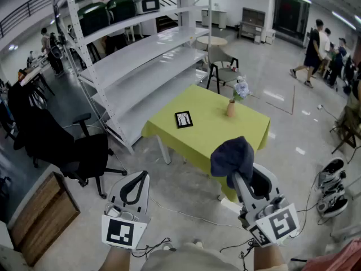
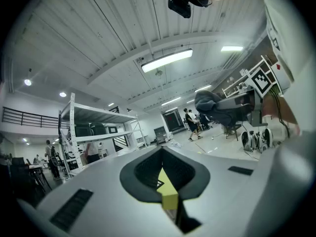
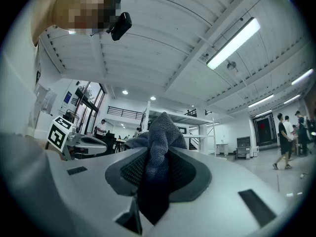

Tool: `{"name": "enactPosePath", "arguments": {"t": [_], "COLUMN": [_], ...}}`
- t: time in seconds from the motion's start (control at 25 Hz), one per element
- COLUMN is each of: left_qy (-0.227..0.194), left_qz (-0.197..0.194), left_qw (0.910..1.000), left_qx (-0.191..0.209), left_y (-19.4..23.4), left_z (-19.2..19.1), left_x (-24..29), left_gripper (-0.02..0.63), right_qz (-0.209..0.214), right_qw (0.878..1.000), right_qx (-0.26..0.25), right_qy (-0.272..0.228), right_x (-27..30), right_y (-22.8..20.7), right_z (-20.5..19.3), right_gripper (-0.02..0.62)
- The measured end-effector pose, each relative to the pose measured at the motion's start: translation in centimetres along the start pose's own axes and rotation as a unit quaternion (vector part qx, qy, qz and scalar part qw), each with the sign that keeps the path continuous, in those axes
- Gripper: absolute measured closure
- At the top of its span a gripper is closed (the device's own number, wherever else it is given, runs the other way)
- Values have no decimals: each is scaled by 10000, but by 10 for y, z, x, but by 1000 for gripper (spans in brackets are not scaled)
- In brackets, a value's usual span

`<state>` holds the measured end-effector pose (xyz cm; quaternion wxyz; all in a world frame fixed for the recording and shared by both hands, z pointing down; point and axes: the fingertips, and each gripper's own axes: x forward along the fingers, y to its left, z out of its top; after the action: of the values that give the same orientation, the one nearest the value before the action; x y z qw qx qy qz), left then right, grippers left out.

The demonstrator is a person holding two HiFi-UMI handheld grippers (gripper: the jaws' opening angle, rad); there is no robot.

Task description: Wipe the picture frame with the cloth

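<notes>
The picture frame [image 1: 183,119], small and black, lies flat on the left half of a yellow-green table [image 1: 248,130], well ahead of both grippers. A dark blue cloth [image 1: 231,154] bunches up out of my right gripper [image 1: 241,178], which is shut on it. The right gripper view shows that cloth [image 3: 160,132] pinched between the jaws of the right gripper [image 3: 155,177] and hanging below them. My left gripper [image 1: 140,176] is held low at the left, shut with nothing in it. In the left gripper view a sliver of the yellow table [image 2: 167,185] shows past the left gripper [image 2: 165,181].
A vase with flowers [image 1: 232,106] stands on the table's far right part. White metal shelving [image 1: 146,55] runs along the left, with a black office chair [image 1: 73,151] and a wooden crate [image 1: 39,208] nearer. Shoes [image 1: 333,188] and cables lie on the floor at the right.
</notes>
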<state>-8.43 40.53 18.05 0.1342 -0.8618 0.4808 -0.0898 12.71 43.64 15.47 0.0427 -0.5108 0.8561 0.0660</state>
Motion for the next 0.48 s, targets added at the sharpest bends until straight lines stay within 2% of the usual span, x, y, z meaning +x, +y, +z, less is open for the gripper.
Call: {"name": "enactPosePath", "arguments": {"t": [0.48], "left_qy": [99], "left_qz": [130], "left_qw": [9999], "left_qx": [16], "left_y": [-29], "left_z": [9], "left_x": [12], "left_gripper": [598], "right_qz": [24], "right_qw": [9998], "right_qx": [205], "right_qy": [54], "right_x": [-21], "right_y": [-33], "right_z": [-12], "right_gripper": [480]}}
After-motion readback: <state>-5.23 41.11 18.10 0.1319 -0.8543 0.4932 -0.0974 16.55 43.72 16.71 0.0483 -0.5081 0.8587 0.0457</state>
